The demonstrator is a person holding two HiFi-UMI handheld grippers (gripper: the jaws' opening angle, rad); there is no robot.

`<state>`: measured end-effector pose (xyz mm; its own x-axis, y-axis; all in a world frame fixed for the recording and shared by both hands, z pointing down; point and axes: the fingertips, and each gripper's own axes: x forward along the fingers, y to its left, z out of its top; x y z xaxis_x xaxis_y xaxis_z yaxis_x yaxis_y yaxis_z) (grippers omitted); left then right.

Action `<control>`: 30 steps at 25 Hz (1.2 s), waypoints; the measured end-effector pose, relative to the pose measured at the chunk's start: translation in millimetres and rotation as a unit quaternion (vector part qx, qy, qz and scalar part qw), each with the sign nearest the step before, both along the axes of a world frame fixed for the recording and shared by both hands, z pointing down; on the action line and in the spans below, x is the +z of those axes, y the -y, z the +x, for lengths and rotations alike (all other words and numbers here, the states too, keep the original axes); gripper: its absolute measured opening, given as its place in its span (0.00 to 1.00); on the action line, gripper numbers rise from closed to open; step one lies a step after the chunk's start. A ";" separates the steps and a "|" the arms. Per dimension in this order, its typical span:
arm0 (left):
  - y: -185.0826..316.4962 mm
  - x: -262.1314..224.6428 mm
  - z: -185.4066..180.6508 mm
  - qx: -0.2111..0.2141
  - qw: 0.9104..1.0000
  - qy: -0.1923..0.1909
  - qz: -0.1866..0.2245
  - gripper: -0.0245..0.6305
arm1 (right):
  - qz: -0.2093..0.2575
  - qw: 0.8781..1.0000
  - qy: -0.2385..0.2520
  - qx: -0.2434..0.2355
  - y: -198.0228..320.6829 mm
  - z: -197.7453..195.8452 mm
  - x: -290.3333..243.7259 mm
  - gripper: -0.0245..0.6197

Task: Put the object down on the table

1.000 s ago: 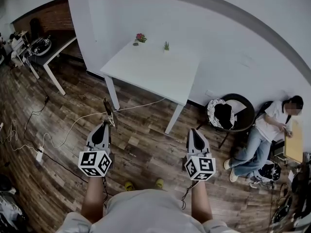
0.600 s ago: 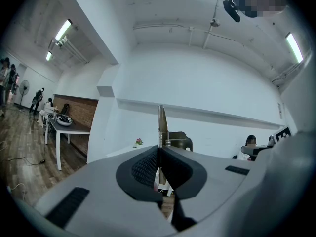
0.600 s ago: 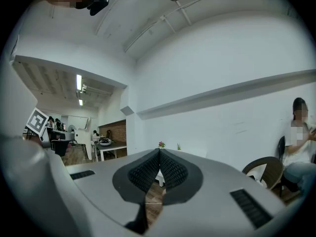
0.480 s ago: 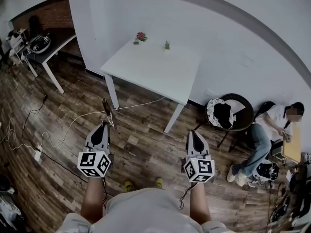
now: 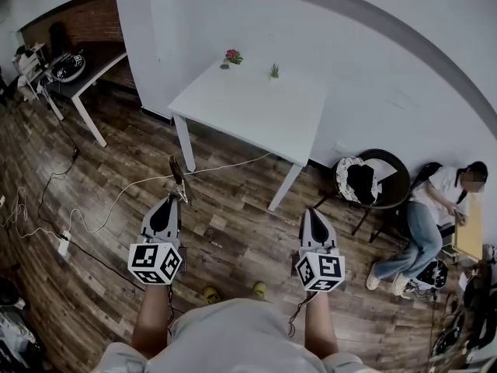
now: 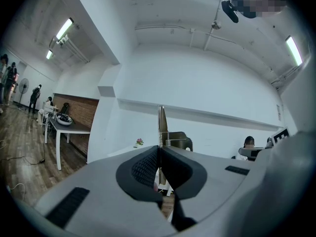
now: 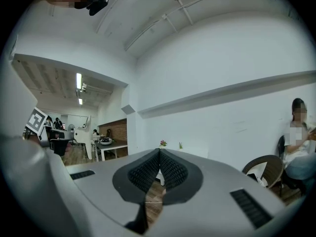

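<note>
A thin metal tool with a brown handle part [image 5: 177, 179] sticks out ahead of my left gripper [image 5: 172, 200], which is shut on it. In the left gripper view its narrow blade [image 6: 161, 120] stands upright above the closed left gripper [image 6: 159, 149]. My right gripper [image 5: 311, 212] is shut with nothing in it, and its dark pads [image 7: 148, 169] meet in the right gripper view. Both grippers hang over the wooden floor, well short of the white table [image 5: 256, 111]. The table bears a small flower pot [image 5: 231, 56] and a small green plant [image 5: 274, 71].
A white cable [image 5: 116, 200] runs across the floor to a power strip [image 5: 64, 247]. A dark desk [image 5: 78, 80] stands at the left wall. A round chair [image 5: 373, 181] and a seated person [image 5: 435, 208] are at the right of the table.
Both grippers have moved a little forward toward the white table with the person's step. The tool stays in the left gripper. The seated person's legs have shifted.
</note>
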<state>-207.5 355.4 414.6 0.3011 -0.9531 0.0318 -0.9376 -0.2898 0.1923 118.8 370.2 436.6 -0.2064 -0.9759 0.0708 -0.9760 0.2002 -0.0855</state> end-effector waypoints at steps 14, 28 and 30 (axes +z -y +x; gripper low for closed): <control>-12.2 12.0 -38.8 0.016 1.000 -0.006 -0.007 0.07 | -0.015 1.000 -0.007 0.008 -19.1 -46.8 10.8 0.05; 24.3 13.7 -19.7 0.018 1.000 0.000 -0.009 0.07 | -0.019 1.000 -0.011 0.010 19.9 -30.2 12.9 0.05; 28.3 12.5 -19.0 0.017 1.000 0.002 -0.005 0.07 | -0.020 1.000 -0.012 0.008 25.6 -30.3 12.4 0.05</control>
<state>-226.6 327.1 427.1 0.3326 -0.9421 0.0431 -0.9280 -0.3189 0.1925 88.5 344.6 449.0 -0.1881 -0.9755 0.1142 -0.9810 0.1810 -0.0698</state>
